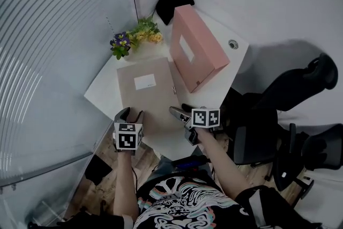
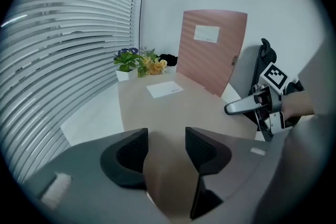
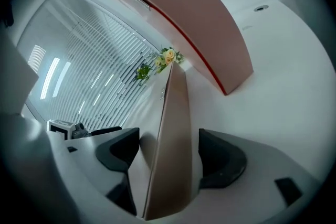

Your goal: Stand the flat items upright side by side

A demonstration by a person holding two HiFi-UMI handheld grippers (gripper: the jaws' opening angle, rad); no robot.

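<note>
Locating folder (image 1: pixel 146 95): flat on desk (image 1: pixel 236 59), near edge toward me, long axis pointing away.
Left fingers (image 2: pixel 131 152): apart, straddling near edge, unclamped.
Right fingers (image 3: pixel 223 160): wide around near right corner; I'd lift there.

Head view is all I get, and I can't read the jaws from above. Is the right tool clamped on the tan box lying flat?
Observer: No. In the right gripper view the right tool has its jaws apart astride the edge of the tan box, with a gap on the side toward the table.
Operator: Left tool?
Observer: Open too. In the left gripper view the left tool has its jaws apart, the box's tan surface runs between them, and I see neither pad pressing.
Operator: Pink box properly upright?
Observer: Yes. In the left gripper view the pink box stands on edge behind the tan one, with its label facing the tool.
</note>
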